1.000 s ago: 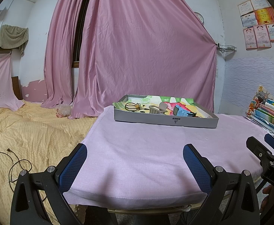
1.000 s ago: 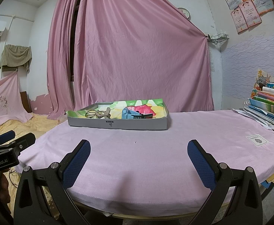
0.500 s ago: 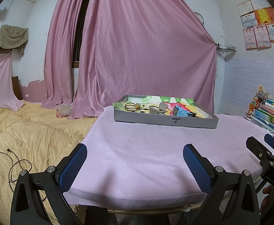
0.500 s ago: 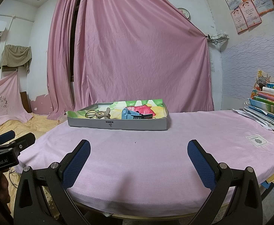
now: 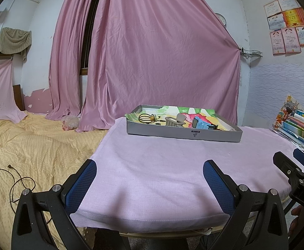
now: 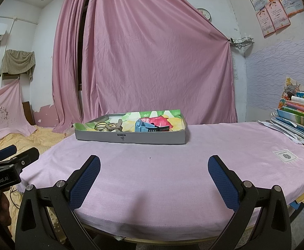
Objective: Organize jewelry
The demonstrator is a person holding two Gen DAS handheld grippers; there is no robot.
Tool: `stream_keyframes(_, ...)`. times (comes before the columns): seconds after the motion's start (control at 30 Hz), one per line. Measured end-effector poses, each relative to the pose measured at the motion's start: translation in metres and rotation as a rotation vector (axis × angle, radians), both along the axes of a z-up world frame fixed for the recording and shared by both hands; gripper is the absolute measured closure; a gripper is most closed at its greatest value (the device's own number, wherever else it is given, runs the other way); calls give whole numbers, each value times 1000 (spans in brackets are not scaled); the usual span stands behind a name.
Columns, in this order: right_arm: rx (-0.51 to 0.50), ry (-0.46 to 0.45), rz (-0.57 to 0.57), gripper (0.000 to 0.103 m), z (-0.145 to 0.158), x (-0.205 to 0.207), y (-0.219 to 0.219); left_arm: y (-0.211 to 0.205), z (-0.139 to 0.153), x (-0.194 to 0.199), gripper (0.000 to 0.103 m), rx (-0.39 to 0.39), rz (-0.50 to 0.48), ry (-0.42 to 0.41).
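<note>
No shift since 0.5 s back. Left tool (image 5: 148, 179) and right tool (image 6: 154, 176): both spread apart, empty, near table (image 6: 172, 166) edge. Blue watch (image 6: 146, 126), beige clip (image 6: 114, 126), wire bangle (image 5: 145, 117) lying inside grey cardboard tray (image 6: 131, 138). Stage ambiguous: sorted already, or awaiting sorting.

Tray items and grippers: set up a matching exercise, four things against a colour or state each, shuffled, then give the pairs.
Things:
1. watch
2. tray
3. tablecloth
4. left gripper

Colour or state:
A. grey
B. open, holding nothing
C. blue
D. pink

Pairs: 1-C, 2-A, 3-D, 4-B
</note>
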State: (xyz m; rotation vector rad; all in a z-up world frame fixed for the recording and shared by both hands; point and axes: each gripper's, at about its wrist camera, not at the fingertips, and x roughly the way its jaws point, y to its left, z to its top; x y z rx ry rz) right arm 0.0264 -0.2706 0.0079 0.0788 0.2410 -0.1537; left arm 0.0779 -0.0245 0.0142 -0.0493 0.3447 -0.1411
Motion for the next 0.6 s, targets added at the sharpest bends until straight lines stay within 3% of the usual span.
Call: stream_keyframes(0.6, 2, 2, 0, 1, 0, 0, 1, 0, 0, 0, 0, 1, 0, 2)
